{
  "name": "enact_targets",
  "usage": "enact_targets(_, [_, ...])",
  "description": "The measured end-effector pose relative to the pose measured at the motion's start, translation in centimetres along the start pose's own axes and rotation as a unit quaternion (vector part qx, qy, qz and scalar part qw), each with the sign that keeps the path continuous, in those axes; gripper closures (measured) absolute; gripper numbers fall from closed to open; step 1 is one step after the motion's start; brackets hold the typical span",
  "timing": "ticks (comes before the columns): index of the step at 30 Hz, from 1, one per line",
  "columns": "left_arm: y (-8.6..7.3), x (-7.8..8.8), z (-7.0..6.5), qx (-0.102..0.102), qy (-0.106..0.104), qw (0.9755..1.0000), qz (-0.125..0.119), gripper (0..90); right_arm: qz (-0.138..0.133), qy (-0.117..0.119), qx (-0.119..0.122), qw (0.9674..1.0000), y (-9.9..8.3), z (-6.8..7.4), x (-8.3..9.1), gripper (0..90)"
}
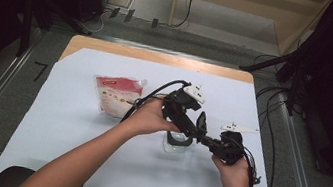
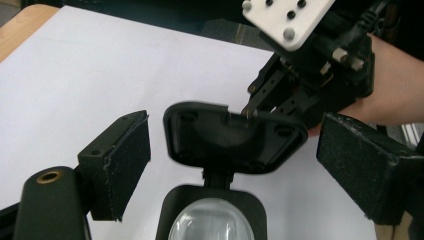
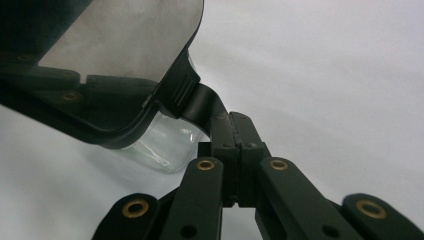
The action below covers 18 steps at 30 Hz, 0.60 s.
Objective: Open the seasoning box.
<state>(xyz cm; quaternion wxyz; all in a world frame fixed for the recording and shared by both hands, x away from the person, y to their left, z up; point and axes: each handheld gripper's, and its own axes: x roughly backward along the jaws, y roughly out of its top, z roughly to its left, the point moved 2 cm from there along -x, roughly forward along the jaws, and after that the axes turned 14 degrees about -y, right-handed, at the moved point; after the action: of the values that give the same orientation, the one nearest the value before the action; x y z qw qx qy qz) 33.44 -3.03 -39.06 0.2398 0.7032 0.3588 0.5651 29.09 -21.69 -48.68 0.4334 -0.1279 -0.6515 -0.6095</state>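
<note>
Pinching the lid's front tab, the right gripper (image 3: 235,150) has its jaws clamped together on the small black lip of a hinged lid (image 3: 100,75), which stands raised and tilted over a clear container (image 3: 165,142) with a black rim. In the left gripper view, the left gripper (image 2: 232,150) is spread wide, its two padded jaws standing either side of the lifted lid (image 2: 232,135) without touching it, and the container (image 2: 210,220) sits just below, between them. In the high view the container (image 1: 178,142) lies between the two tools, the left gripper (image 1: 185,119) above it and the right gripper (image 1: 205,137) reaching in from its side. The left hand (image 1: 150,116) wraps its tool, the forearm stretched diagonally; the right hand (image 1: 233,172) grips from beneath. Beyond the left hand lies a red-and-white pouch (image 1: 116,94), its print too small to read, on the white table cover (image 1: 73,124).
</note>
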Motion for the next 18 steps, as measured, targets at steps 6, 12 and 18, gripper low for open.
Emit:
enact_targets(6, [-0.8,1.5,-0.3,0.003,0.006,1.0,-0.002,16.8,-0.008,0.009,-0.008,0.9999,-0.5,0.0,1.5,89.5])
enact_targets(12, [-1.8,2.9,-0.2,0.021,0.0,0.9997,-0.014,25.1,-0.008,0.012,0.014,0.9998,-1.3,1.2,3.0,86.1])
enact_targets(18, [-2.9,4.3,0.0,0.04,-0.011,0.9988,-0.024,37.5,-0.011,0.04,0.029,0.9987,-2.0,3.3,3.6,77.9])
